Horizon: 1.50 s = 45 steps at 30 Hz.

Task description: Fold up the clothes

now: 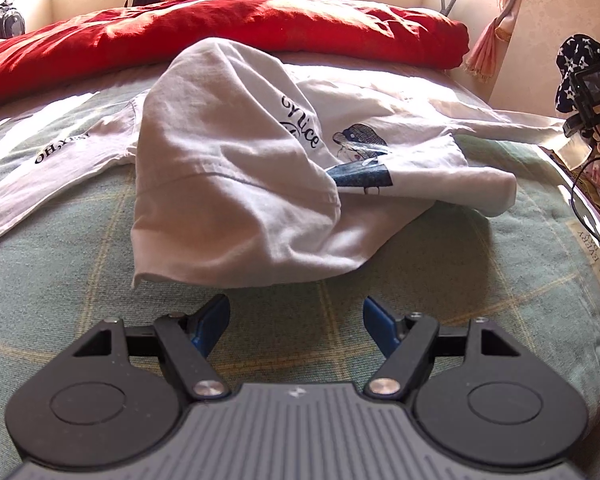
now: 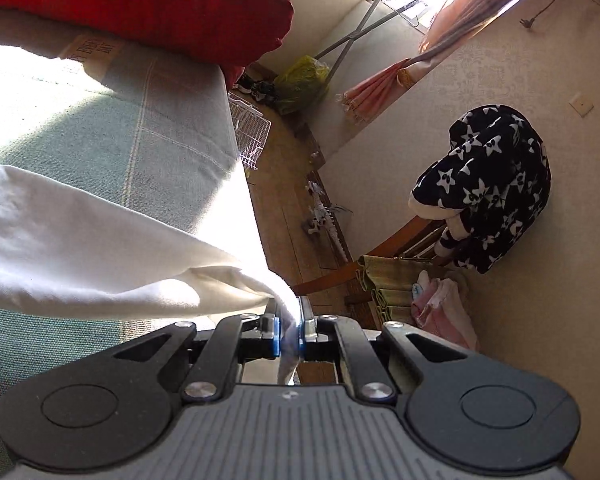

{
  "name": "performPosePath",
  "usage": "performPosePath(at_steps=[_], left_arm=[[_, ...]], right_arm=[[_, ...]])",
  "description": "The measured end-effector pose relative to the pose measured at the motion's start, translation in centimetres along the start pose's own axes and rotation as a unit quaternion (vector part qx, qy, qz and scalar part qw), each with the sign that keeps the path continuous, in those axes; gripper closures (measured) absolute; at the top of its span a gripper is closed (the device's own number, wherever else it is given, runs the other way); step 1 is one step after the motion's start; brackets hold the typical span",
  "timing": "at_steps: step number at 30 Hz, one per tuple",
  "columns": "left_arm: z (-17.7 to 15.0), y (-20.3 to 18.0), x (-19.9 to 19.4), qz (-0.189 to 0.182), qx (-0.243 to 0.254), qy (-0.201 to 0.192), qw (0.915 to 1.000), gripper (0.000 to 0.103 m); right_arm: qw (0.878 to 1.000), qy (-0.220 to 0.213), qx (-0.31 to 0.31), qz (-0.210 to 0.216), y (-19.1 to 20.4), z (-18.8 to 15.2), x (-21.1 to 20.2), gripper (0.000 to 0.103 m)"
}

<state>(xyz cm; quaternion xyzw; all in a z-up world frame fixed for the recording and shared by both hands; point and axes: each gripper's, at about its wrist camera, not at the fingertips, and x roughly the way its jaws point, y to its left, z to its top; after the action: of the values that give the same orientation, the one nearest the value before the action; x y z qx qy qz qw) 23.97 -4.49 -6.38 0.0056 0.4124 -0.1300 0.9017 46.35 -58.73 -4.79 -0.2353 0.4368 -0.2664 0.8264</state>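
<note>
One thin pinch of shirt is all our right gripper clamps, so a tug could free it while our left gripper waits apart, empty.

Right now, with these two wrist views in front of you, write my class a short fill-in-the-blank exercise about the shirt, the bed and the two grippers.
1. The white T-shirt lies on a checked bedspread that is mostly ____ in colour.
2. The right gripper has its fingers ____ on the shirt's cloth.
3. The left gripper has its fingers ____, with nothing between them.
4. The quilt bunched up behind the shirt is ____.

Missing words: green; shut; open; red
</note>
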Motion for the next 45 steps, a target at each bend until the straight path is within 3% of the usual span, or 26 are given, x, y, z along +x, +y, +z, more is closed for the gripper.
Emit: performPosePath(at_steps=[8, 13, 18, 24, 26, 30, 33, 45], left_arm=[[-0.1, 0.1, -0.2, 0.001, -0.001, 0.002, 1.0, 0.029], [-0.6, -0.1, -1.0, -0.01, -0.002, -0.003, 0.9999, 0.028], [-1.2, 0.3, -2.2, -0.015, -0.006, -0.01, 0.9998, 0.028], [-1.4, 1.4, -3.3, -0.006, -0.014, -0.019, 0.9997, 0.027], [-1.3, 1.7, -3.2, -0.003, -0.02, -0.021, 0.9996, 0.024], [-1.0, 1.7, -2.4, -0.001, -0.02, -0.018, 0.9996, 0.024], [-0.4, 1.3, -1.7, -0.003, -0.018, -0.019, 0.9996, 0.024], [1.5, -0.6, 0.7, -0.01, -0.004, -0.013, 0.9999, 0.024]], right_arm=[[1.0, 0.021, -0.014, -0.001, 0.9, -2.1, 0.2, 0.078], [0.999, 0.011, 0.013, 0.035, -0.5, -2.8, -2.6, 0.077], [0.996, -0.019, 0.022, 0.08, -1.1, -2.6, -6.6, 0.065], [0.992, -0.038, 0.042, 0.116, -1.5, -1.6, -8.7, 0.065], [0.988, -0.022, 0.071, 0.137, -2.3, -1.7, -8.1, 0.065], [0.963, 0.016, 0.142, 0.23, -3.1, -3.4, -5.8, 0.064], [0.948, 0.027, 0.16, 0.273, -2.0, -3.8, -4.0, 0.064], [0.948, -0.004, 0.181, 0.261, 3.7, 0.9, 3.8, 0.062]])
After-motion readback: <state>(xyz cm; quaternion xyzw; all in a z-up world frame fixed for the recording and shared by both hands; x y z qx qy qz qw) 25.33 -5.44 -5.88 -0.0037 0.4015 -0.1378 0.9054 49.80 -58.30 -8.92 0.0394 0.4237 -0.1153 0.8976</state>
